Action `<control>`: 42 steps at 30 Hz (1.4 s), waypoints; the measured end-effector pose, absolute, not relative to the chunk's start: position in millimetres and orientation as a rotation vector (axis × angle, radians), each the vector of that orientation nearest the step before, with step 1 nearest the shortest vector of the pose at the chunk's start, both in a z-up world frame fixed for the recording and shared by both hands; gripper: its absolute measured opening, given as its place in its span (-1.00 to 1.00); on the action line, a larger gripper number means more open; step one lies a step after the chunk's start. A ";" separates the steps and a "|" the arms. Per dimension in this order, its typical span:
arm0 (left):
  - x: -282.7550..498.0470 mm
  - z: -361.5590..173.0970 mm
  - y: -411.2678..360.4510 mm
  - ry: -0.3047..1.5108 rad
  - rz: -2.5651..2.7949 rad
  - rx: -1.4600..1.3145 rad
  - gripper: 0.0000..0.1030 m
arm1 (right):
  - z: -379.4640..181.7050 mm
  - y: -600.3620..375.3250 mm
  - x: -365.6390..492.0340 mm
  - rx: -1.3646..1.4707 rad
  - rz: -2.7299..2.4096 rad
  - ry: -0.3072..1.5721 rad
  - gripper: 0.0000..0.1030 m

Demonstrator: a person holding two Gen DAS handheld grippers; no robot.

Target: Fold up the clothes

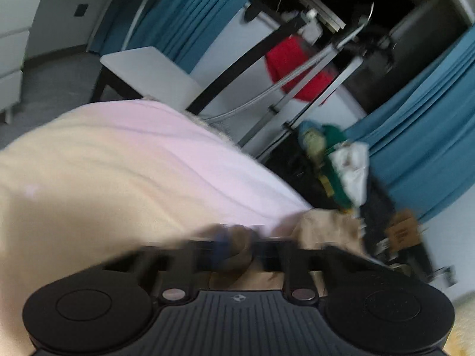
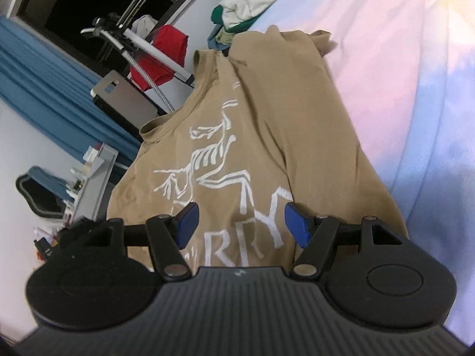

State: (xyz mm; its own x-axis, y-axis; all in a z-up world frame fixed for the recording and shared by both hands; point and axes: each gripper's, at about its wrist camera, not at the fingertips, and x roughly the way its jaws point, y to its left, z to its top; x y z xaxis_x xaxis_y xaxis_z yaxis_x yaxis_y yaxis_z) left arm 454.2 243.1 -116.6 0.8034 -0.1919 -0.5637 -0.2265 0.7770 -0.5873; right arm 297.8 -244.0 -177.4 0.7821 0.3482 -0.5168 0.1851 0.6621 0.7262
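Tan shirt (image 2: 237,136): lengthwise from lower centre to upper right.
Right gripper (image 2: 240,225): spread wide above hem lettering, nearer.
Left gripper (image 1: 237,246): blurred, apparently pinching tan fabric.

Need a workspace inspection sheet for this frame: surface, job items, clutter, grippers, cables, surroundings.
Surface: pastel pink and cream bedsheet, lightly wrinkled.
Job's things: tan cotton T-shirt with white skeleton print lies on the sheet, one side already folded over the body.
Clutter: heap of green, white and dark clothes at the bed edge beyond the shirt.
Grippers: right gripper open over the shirt's printed hem; left gripper motion-blurred, tan cloth between its fingers, state unclear.
Cables: corrugated grey hose runs along the metal stand.
Surroundings: blue curtains, red garment on the stand, white drawers.
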 end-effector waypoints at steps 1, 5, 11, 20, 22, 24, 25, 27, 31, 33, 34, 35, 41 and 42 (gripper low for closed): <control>454.2 -114.9 239.5 0.657 0.042 -0.683 -0.87 | -179.7 -246.3 297.7 0.881 0.103 0.683 0.31; 429.5 -94.6 246.2 0.534 0.124 -0.779 -0.89 | -180.1 -253.4 293.5 0.911 0.084 0.672 0.29; 400.5 -63.9 266.4 0.409 0.341 -0.698 -0.89 | -173.9 -255.0 289.7 0.855 0.035 0.669 0.29; 390.5 -85.4 283.3 0.450 0.404 -0.789 -0.15 | -174.3 -257.7 291.3 0.826 0.003 0.673 0.28; 378.0 -91.7 290.7 0.436 0.394 -0.834 -0.09 | -173.6 -258.1 290.8 0.832 0.005 0.672 0.30; 355.8 -101.8 300.0 0.428 0.378 -0.882 -0.01 | -172.4 -258.1 290.1 0.839 0.011 0.670 0.31; 346.7 -107.1 302.3 0.434 0.373 -0.899 -0.01 | -172.3 -258.1 289.8 0.843 0.013 0.670 0.31; 335.1 -118.7 302.7 0.463 0.366 -0.917 -0.08 | -172.7 -258.2 289.5 0.853 0.016 0.673 0.31; 328.7 -137.3 292.4 0.510 0.310 -0.892 -0.28 | -173.1 -257.2 289.2 0.857 0.023 0.678 0.30; 329.6 -140.1 284.1 0.502 0.278 -0.858 -0.29 | -172.8 -256.4 289.0 0.856 0.027 0.680 0.30; 332.4 -141.2 281.1 0.493 0.267 -0.853 -0.30 | -172.9 -256.0 289.0 0.855 0.028 0.680 0.30; 336.1 -142.6 278.7 0.483 0.259 -0.855 -0.39 | -173.3 -256.0 289.4 0.856 0.028 0.681 0.30; 352.3 -139.3 264.8 0.508 0.301 -0.856 -0.95 | -175.6 -255.0 292.7 0.859 0.031 0.689 0.30; 352.0 -132.8 264.0 0.512 0.297 -0.852 -0.95 | -175.6 -254.5 293.2 0.857 0.032 0.690 0.30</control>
State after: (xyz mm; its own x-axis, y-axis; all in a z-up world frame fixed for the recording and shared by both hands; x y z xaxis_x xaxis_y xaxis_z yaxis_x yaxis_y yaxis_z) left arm 352.0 264.0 -132.8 0.8400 0.0470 -0.5406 -0.4456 0.6281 -0.6379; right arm 293.2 -254.5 -175.6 0.7848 0.2933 -0.5460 0.2407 0.6676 0.7046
